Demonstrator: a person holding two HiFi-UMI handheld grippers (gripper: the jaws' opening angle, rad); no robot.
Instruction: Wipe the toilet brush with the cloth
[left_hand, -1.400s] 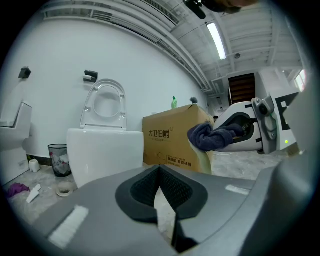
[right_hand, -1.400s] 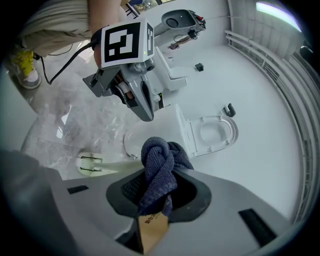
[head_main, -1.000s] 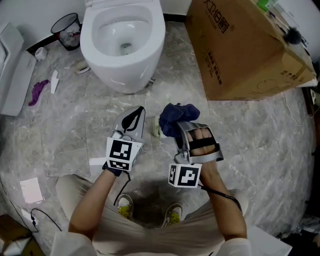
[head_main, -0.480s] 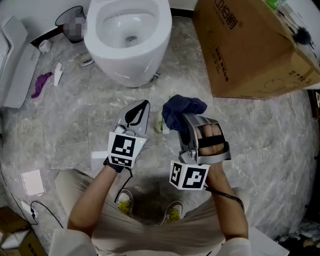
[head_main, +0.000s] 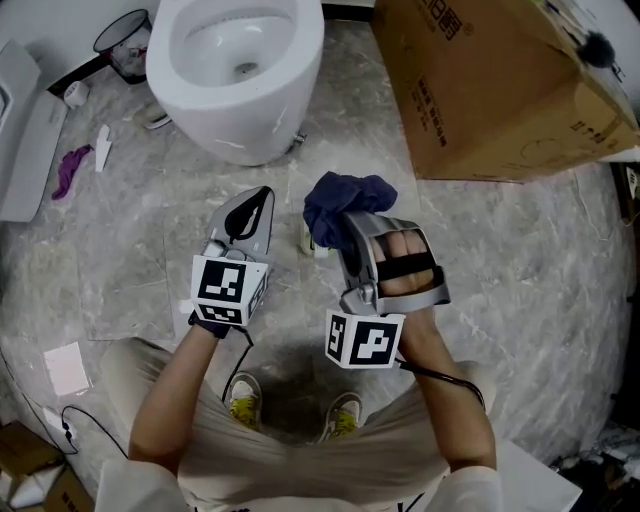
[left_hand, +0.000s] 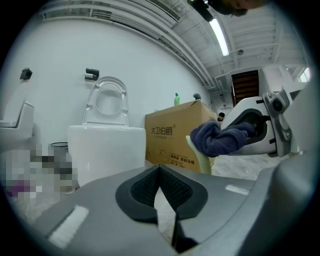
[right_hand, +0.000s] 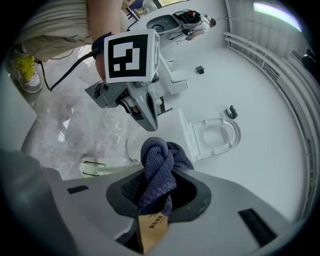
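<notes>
Head view: your right gripper (head_main: 345, 228) has its fingers clamped on the cloth (head_main: 345, 200), while your left gripper (head_main: 258, 196) has its fingers together and empty; the toilet brush (head_main: 308, 240) sits on the floor (head_main: 520, 260) between them, seemingly unwiped, so bring the cloth onto it.

ahead: toilet (head_main: 240, 80) | right: cardboard box (head_main: 490, 90) | between them: bare floor (head_main: 350, 140), passable | left: scattered litter (head_main: 66, 170)

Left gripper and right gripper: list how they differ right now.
The right gripper is shut on a dark blue cloth; the left gripper is shut on nothing. The left gripper faces the toilet; the right gripper angles toward the left gripper. Both are grey, hand-held two-jaw tools.
</notes>
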